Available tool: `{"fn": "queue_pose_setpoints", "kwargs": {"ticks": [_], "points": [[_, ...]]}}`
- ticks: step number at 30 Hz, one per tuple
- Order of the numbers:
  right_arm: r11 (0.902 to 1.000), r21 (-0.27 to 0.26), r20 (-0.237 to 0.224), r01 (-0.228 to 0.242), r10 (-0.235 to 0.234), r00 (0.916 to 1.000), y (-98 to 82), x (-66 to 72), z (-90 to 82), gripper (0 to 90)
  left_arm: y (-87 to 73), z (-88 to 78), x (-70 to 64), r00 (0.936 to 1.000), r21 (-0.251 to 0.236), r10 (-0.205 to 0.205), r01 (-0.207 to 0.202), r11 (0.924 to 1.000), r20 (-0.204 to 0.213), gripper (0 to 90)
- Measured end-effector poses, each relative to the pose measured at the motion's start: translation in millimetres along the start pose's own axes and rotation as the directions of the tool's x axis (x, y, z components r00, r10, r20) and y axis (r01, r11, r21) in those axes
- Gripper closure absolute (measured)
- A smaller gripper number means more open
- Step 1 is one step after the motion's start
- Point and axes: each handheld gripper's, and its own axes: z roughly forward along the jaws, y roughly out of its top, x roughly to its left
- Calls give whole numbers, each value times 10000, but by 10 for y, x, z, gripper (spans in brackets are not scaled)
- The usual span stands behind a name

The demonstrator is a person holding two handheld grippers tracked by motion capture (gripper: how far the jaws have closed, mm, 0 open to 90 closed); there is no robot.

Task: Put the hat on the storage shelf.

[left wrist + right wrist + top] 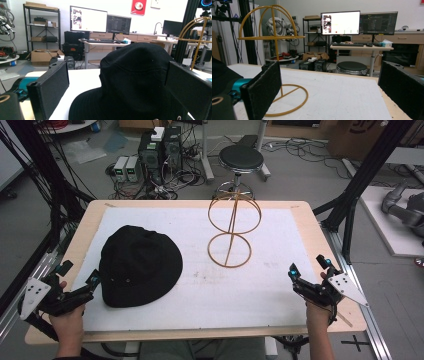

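A black brimmed hat (140, 265) lies crown-up on the left half of the white mat. In the left gripper view the hat (135, 82) sits close ahead. My left gripper (79, 273) rests at the hat's left edge, open, with the jaws wide apart (117, 65) and not pressing on it. A gold wire hat stand (234, 227) stands upright right of the table's centre, and the stand (274, 37) rises ahead-left in the right gripper view. My right gripper (309, 266) is near the table's right front corner, open (330, 65) and holding nothing.
The white mat (260, 285) covers a wooden table (320, 235). Behind the table are a black round stool (241, 159) and computer boxes with cables (160, 150) on the floor. Black frame posts (350, 215) flank the table on both sides.
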Motion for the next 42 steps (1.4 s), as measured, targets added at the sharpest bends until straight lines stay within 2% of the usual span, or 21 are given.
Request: {"fn": "queue_pose_setpoints", "kwargs": {"ticks": [13, 19, 25, 29, 32, 37, 42], "points": [[10000, -23, 89, 1, -1, 10000, -7, -35, -40, 46, 13, 43, -12, 9999, -2, -100, 100, 9999, 84, 59], [10000, -2, 188, -28, 28, 9998, -12, -50, -48, 47, 103, 78, -10, 9995, -128, -303, 304, 9995, 65, 59], [10000, 36, 149, 21, -22, 9999, -17, -51, -49, 46, 189, 130, -45, 10000, 158, 26, -26, 9999, 8, 59], [10000, 84, 174, -17, 15, 9998, -23, -58, -60, 46, 247, 174, -65, 10000, 230, 6, -9, 9997, 98, 59], [9999, 101, 186, -58, 56, 9998, -25, -64, -79, 46, 293, 242, -76, 9999, 495, 15, -22, 9988, 135, 58], [9999, 126, 173, -39, 36, 9998, -22, -60, -89, 46, 352, 339, -104, 9974, 914, -50, -17, 9958, 725, 59], [9999, 112, 128, 32, -33, 9999, -21, -46, -68, 46, 457, 394, -144, 9939, 901, -182, 84, 9959, 1090, 59]]}}
